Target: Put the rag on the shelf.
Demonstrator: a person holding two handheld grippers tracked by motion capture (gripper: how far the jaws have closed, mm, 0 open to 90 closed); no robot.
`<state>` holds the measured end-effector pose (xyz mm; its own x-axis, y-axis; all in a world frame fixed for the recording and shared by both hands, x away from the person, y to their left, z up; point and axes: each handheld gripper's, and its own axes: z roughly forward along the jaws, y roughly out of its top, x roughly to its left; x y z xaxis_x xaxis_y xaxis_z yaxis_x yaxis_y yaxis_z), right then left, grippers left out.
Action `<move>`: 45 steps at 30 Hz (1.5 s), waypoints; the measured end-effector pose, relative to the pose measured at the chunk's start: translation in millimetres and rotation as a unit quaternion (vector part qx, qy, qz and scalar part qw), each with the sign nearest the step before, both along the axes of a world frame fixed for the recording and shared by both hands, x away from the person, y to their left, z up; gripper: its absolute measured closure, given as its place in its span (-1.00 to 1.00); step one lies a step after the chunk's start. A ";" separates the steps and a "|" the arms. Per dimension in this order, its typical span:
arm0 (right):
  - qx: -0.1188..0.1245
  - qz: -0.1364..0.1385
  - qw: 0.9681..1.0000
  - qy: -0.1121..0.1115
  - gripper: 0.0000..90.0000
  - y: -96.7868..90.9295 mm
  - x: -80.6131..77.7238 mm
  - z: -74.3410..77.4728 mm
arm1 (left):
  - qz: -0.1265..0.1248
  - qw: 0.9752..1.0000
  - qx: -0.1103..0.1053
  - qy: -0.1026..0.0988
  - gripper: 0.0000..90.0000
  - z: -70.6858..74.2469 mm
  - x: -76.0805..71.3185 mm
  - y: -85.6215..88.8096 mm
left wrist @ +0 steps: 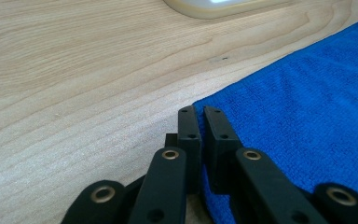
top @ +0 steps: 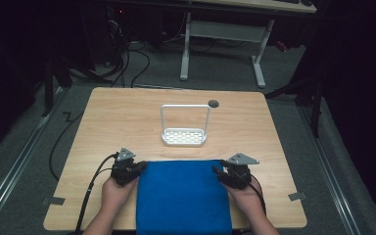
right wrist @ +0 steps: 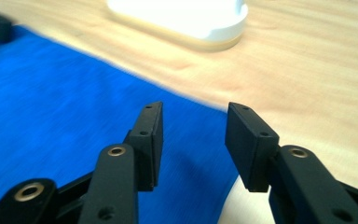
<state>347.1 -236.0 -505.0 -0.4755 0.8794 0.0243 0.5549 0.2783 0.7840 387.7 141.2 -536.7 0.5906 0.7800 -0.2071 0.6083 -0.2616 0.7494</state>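
The table (top: pixel 103 122) is bare wood to the left, right and rear of the white rack (top: pixel 184 126). The rack, with its upright loop handle, stands mid-table, well beyond the blue cloth (top: pixel 183 196). A small dark disc (top: pixel 214 103) lies just behind the rack's right corner.

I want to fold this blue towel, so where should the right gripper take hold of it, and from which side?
Probably the towel's far right corner, coming in low from the right edge. It lies flat on the table, so only a thin edge or corner fits between the jaws. The right gripper stands open there, while the left gripper is already shut on the far left corner, so the grips would match.
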 end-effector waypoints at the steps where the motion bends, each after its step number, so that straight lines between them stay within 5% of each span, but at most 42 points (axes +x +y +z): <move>1: -0.002 -0.006 1.000 0.001 0.28 0.6 5.9 0.5 | 0.000 1.000 0.000 0.000 0.91 0.0 0.0 0.0; 7: -0.013 -0.024 0.999 0.037 0.23 -5.1 30.1 -8.6 | -0.002 1.000 -0.003 0.003 0.89 -0.1 0.4 1.0; 14: -0.031 -0.023 0.998 0.044 0.22 -5.5 29.5 -22.7 | -0.002 1.000 -0.007 0.004 0.89 -0.4 0.7 1.6; 19: -0.034 -0.010 0.999 0.033 0.60 -1.7 25.3 -23.7 | -0.002 1.000 -0.009 0.006 0.88 -0.4 0.5 2.0; 28: -0.029 -0.007 0.999 0.037 0.93 -2.6 26.0 -23.5 | -0.002 1.000 -0.012 0.008 0.88 -0.4 0.9 2.6; 34: -0.034 -0.001 0.999 0.019 0.95 -2.1 23.7 -21.7 | -0.003 1.000 -0.015 0.009 0.87 -0.7 1.0 3.0; 45: -0.002 -0.002 1.000 -0.022 0.95 -3.8 9.4 -8.8 | -0.004 1.000 -0.012 -0.007 0.92 0.9 -5.1 3.0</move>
